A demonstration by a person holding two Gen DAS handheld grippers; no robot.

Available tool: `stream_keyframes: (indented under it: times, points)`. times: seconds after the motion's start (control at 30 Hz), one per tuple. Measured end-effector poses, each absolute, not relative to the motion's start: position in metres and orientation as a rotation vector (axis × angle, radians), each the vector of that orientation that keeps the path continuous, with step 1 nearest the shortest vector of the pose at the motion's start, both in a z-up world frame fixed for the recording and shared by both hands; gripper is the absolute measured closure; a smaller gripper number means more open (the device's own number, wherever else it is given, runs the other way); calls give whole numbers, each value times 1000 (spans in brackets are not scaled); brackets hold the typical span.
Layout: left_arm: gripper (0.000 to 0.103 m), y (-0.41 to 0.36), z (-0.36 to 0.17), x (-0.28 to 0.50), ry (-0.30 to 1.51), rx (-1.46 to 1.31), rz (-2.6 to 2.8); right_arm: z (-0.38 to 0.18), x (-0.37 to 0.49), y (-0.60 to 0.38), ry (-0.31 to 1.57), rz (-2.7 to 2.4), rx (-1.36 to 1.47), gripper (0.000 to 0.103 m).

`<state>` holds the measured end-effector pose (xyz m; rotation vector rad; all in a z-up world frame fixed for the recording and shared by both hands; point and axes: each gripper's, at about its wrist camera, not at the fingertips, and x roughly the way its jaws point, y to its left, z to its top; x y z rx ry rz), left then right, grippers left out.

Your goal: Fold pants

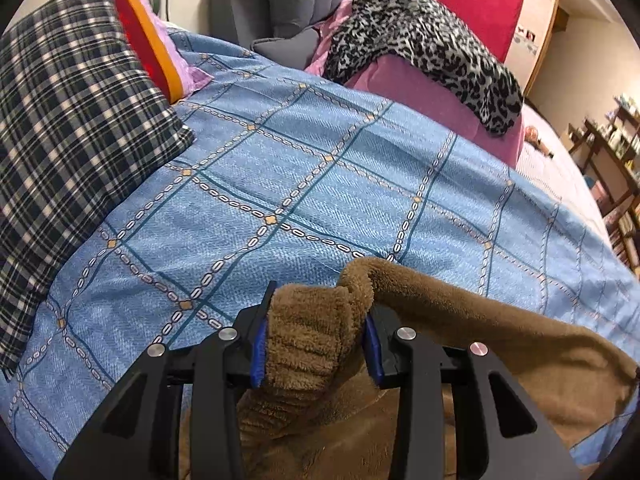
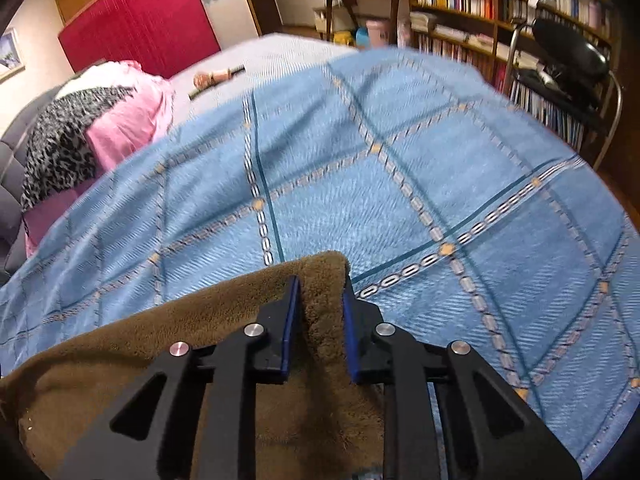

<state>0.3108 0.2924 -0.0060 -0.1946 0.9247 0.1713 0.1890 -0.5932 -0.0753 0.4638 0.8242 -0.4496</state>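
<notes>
A: Why were both tongs clamped on the pants (image 1: 500, 332) at once?

B: My guess is they wanted an edge held at two places, so the cloth could be lifted and carried over evenly for a fold. The left tongs (image 1: 316, 344) were closed on a thick ribbed bunch, probably a cuff or the waistband. The right tongs (image 2: 318, 328) were pinched on a thinner fold of the same brown fleece.

A: Where did the pants lie relative to them?

B: On the blue bedspread (image 1: 304, 168), at its near side. In the left view the fleece filled the gap between the pads and trailed off to the right and back under the tongs. In the right view it ran off to the left and down beneath them, with its top edge poking just past the fingertips.

A: And the bed ahead?

B: Bare bedspread in front of both tongs. The plaid cloth (image 1: 68, 120) and the spotted throw (image 1: 424, 44) lay well apart from the pants.
</notes>
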Motion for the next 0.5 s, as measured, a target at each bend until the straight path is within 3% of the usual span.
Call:
stream_keyframes:
  times: [0.5]
  points:
    - [66, 333, 45, 198, 772, -386, 64, -4, 46, -581, 641, -419, 546, 84]
